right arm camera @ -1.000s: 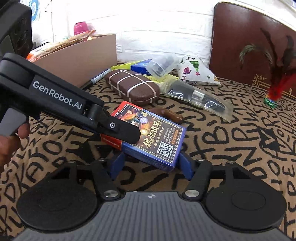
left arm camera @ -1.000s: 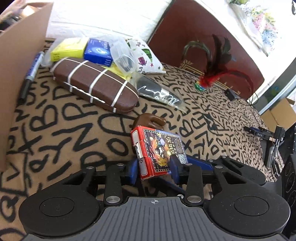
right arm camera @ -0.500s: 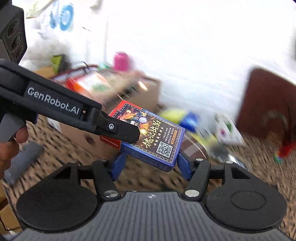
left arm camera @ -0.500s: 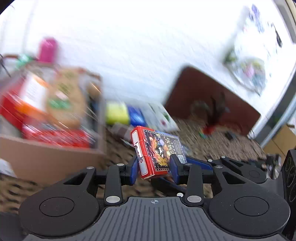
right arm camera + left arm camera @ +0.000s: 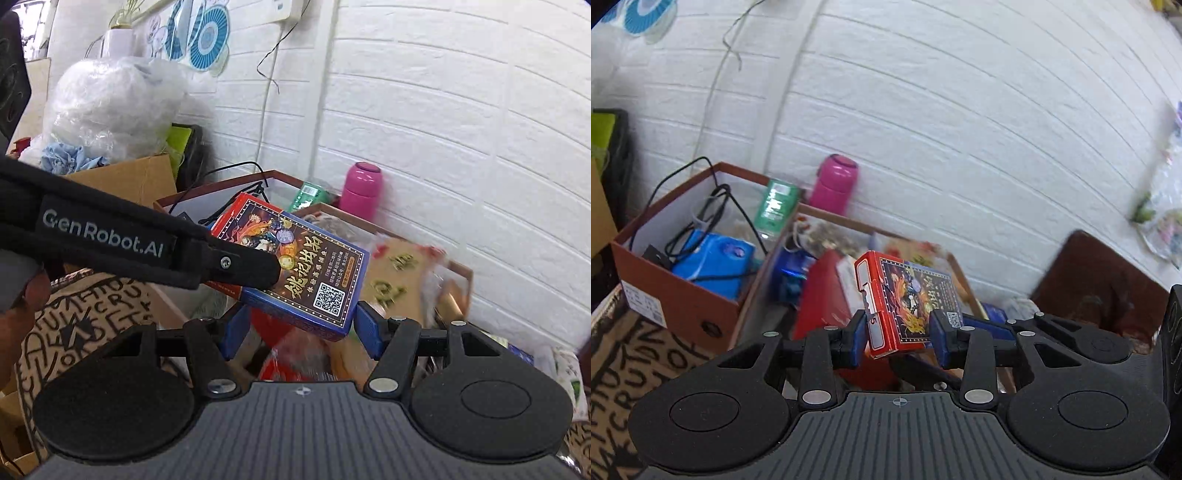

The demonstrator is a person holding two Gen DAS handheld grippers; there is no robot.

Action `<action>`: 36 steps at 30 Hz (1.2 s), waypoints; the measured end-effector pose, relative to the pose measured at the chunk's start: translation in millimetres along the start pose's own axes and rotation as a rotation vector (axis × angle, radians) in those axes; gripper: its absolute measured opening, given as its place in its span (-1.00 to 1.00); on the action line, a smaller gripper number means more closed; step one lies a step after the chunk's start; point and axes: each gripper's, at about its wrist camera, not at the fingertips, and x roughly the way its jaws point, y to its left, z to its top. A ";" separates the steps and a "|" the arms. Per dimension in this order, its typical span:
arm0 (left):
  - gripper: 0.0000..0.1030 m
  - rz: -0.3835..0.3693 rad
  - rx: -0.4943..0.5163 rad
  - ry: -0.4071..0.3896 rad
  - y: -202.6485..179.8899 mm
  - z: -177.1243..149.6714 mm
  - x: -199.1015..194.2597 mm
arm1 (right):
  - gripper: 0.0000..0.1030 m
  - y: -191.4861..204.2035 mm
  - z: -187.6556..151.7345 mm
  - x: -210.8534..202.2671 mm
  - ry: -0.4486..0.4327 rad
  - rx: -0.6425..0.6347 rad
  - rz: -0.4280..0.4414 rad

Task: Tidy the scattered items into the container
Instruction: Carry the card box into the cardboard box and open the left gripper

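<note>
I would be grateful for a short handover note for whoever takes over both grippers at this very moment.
Left gripper: shut on the red end of the card box.
Right gripper: shut on the blue end of the same box.
The box hangs in the air between both grippers, over the open cardboard container, which already holds several packets.
Done: box picked up and brought to the container.
Left: lower it in and release. Whatever else lies scattered is out of view from here.

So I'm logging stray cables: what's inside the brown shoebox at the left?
Inside the brown shoebox: a blue pack with black cables draped over it, and a green-labelled bottle at the back corner. Whatever lies beneath the pack or behind the near wall is hidden.
</note>
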 end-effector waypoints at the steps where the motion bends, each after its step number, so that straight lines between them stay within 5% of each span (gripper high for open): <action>1: -0.29 -0.002 -0.016 0.002 8.1 5.8 7.5 | 0.30 0.5 6.2 11.1 0.008 -0.013 -0.005; 5: -0.29 0.003 -0.031 0.004 29.2 20.0 31.3 | 0.30 -0.4 22.8 47.6 0.029 -0.065 -0.027; 7: 0.20 0.011 -0.007 0.024 34.8 25.5 42.5 | 0.32 -0.4 29.1 60.9 0.033 -0.086 -0.033; 9: 0.48 0.042 -0.022 0.048 41.5 24.3 49.2 | 0.43 3.8 29.9 69.7 0.021 -0.130 -0.067; 21: 0.45 0.034 -0.018 0.068 57.8 21.3 59.7 | 0.31 1.7 30.7 76.9 0.037 -0.105 -0.068; 25: 0.72 0.056 -0.024 0.068 55.4 19.1 53.9 | 0.35 2.5 29.7 73.4 0.030 -0.090 -0.052; 31: 1.00 0.062 -0.026 0.026 36.7 9.1 31.0 | 0.86 9.3 29.0 44.1 -0.044 -0.052 -0.028; 36: 1.00 0.049 0.003 -0.025 9.7 -8.5 7.6 | 0.97 14.6 18.1 12.4 -0.079 -0.028 -0.044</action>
